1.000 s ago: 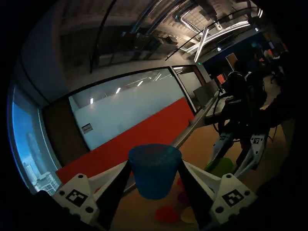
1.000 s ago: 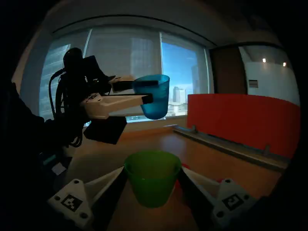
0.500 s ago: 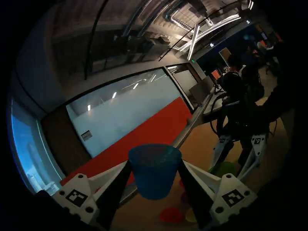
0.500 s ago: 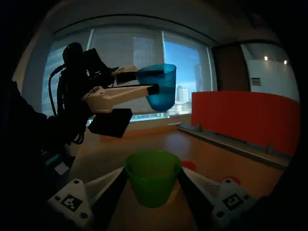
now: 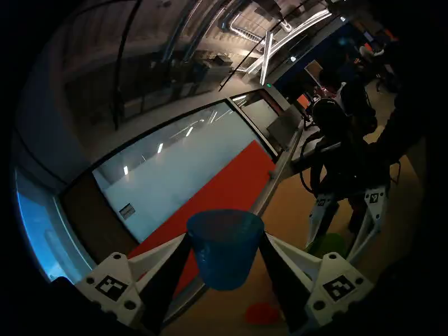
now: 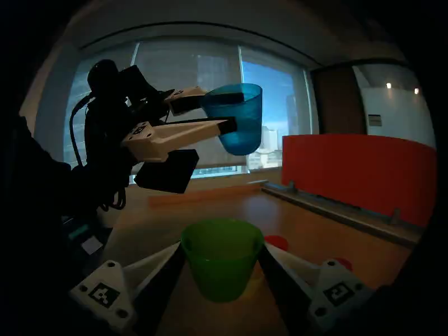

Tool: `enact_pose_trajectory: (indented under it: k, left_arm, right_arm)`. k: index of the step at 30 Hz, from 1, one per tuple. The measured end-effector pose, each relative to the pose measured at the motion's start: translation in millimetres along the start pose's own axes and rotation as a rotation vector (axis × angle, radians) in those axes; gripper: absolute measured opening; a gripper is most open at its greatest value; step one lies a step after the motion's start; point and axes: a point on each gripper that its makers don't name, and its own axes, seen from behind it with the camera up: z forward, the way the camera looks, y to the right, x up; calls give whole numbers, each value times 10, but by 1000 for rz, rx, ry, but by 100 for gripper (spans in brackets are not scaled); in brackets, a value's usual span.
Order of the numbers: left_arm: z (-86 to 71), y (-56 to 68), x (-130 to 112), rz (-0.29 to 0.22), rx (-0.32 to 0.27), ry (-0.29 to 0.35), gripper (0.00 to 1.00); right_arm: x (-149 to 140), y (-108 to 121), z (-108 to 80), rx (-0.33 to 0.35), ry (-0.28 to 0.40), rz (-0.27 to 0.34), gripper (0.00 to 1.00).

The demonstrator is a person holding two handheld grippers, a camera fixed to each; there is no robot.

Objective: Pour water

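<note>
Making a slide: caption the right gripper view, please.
Right gripper holds a green cup over the table; left gripper holds a blue cup higher up.

Both views are underexposed. In the right gripper view, daylight is admitted through the window [image 6: 280, 89] at upper centre; the blue cup [image 6: 238, 126] is backlit, the green cup [image 6: 222, 257] left murky. In the left gripper view, glare is thrown by ceiling light strips [image 5: 266, 50] at upper right. Straight lines are bowed near the edges.
</note>
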Motion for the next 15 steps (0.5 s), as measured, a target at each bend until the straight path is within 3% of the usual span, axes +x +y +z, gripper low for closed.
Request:
enact_pose_trajectory:
  k: [15]
  left_arm:
    - [-3, 16, 67, 103, 1, -10, 85]
  right_arm:
    - [12, -12, 3, 1, 1, -6, 90]
